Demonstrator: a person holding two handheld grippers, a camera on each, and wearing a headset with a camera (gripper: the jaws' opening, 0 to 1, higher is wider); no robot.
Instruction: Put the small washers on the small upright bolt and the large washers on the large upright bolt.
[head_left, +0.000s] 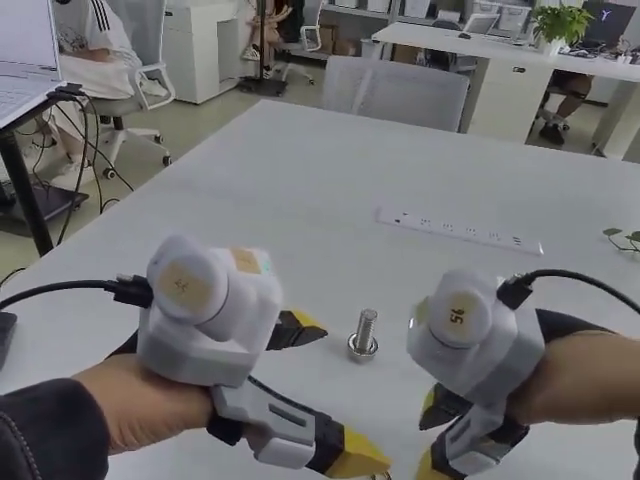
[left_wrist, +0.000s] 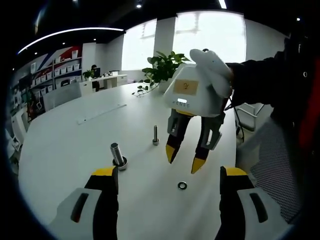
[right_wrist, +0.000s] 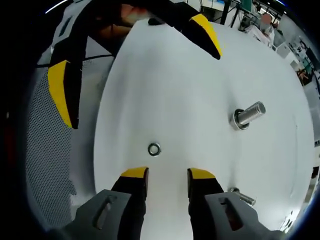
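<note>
The large upright bolt (head_left: 363, 335) stands on the white table between my two grippers, with a washer at its base; it also appears in both gripper views (left_wrist: 118, 155) (right_wrist: 247, 115). Behind it stands the thin small bolt (left_wrist: 155, 135) (right_wrist: 240, 196). A small washer (left_wrist: 182, 185) (right_wrist: 154, 149) lies flat on the table just ahead of my right gripper (right_wrist: 168, 173) (head_left: 430, 438), which hangs tips-down over it, open and holding nothing. My left gripper (left_wrist: 169, 172) (head_left: 330, 392) faces it from the side, wide open and holding nothing.
A white power strip (head_left: 460, 231) lies across the table beyond the bolts. A grey chair (head_left: 395, 90) stands at the far edge. The near table edge (right_wrist: 100, 150) runs close to the washer. Desks, seated people and a potted plant (left_wrist: 162, 67) are farther off.
</note>
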